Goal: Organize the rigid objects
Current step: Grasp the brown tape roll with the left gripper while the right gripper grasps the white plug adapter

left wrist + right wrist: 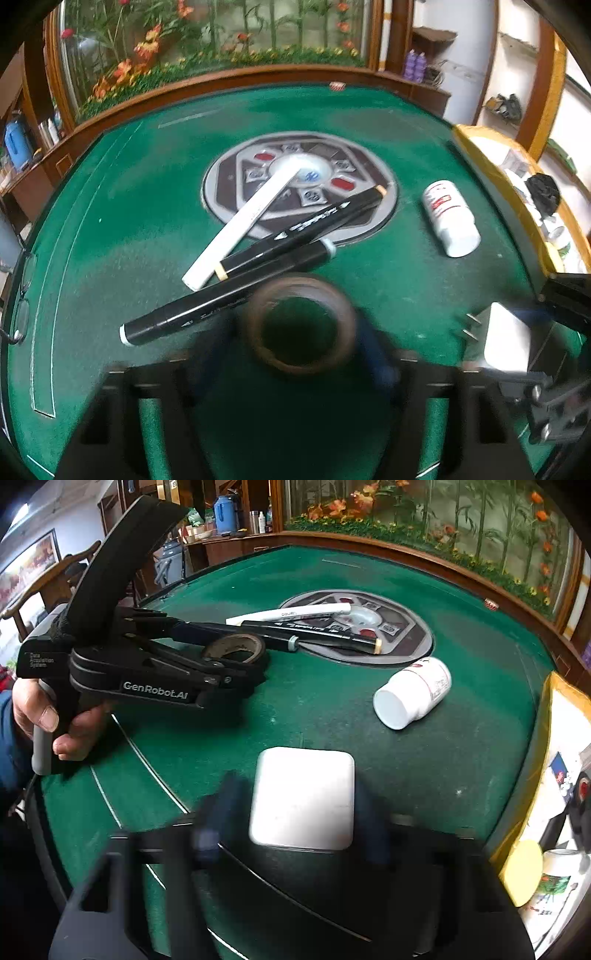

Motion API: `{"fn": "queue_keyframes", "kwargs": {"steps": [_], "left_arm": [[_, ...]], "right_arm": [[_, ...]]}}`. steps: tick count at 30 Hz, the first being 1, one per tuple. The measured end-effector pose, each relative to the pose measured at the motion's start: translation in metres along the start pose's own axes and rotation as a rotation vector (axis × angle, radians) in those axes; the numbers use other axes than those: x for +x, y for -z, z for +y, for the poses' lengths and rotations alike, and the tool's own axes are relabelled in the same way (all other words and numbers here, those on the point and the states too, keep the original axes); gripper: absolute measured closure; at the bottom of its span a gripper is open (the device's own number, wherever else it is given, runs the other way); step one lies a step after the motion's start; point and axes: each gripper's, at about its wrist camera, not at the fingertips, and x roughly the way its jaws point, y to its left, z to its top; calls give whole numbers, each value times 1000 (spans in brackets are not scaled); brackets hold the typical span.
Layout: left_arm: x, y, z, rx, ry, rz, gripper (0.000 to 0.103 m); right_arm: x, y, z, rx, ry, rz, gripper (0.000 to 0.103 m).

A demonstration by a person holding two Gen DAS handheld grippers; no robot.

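Note:
A brown tape roll (301, 325) lies flat on the green felt table (110, 221), and my left gripper (295, 332) is shut on it with a finger pressed to each side. The right wrist view shows the same grip on the tape roll (236, 650) by the left gripper (240, 650). My right gripper (301, 794) is shut on a white charger block (303, 797) near the front edge; the charger (506, 336) shows its prongs in the left wrist view. Two black markers (229, 295) (303, 229) and a white pen (243, 221) lie crossed just beyond the tape.
A white pill bottle (450, 218) lies on its side right of the round centre panel (332, 155). A yellow-rimmed box (491, 158) of small items sits at the table's right edge. A person's hand (40, 716) grips the left handle. A wooden rail borders the far side.

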Motion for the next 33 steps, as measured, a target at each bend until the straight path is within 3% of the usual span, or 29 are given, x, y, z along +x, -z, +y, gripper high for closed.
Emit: {"fn": "queue_keyframes", "kwargs": {"steps": [2, 6, 11, 16, 33], "left_arm": [[-1, 1, -2, 8, 5, -1, 45], [-17, 1, -5, 17, 29, -77, 45], [-32, 0, -13, 46, -27, -182, 45], [-29, -3, -15, 61, -70, -201, 44], [-40, 0, -21, 102, -161, -279, 44]], "right_arm": [[-1, -1, -5, 19, 4, -13, 58], [-13, -5, -17, 80, 24, -76, 58], [-35, -9, -33, 175, 26, -194, 58], [-45, -10, -44, 243, 45, -255, 58], [-48, -10, -61, 325, 85, -284, 59]]}}
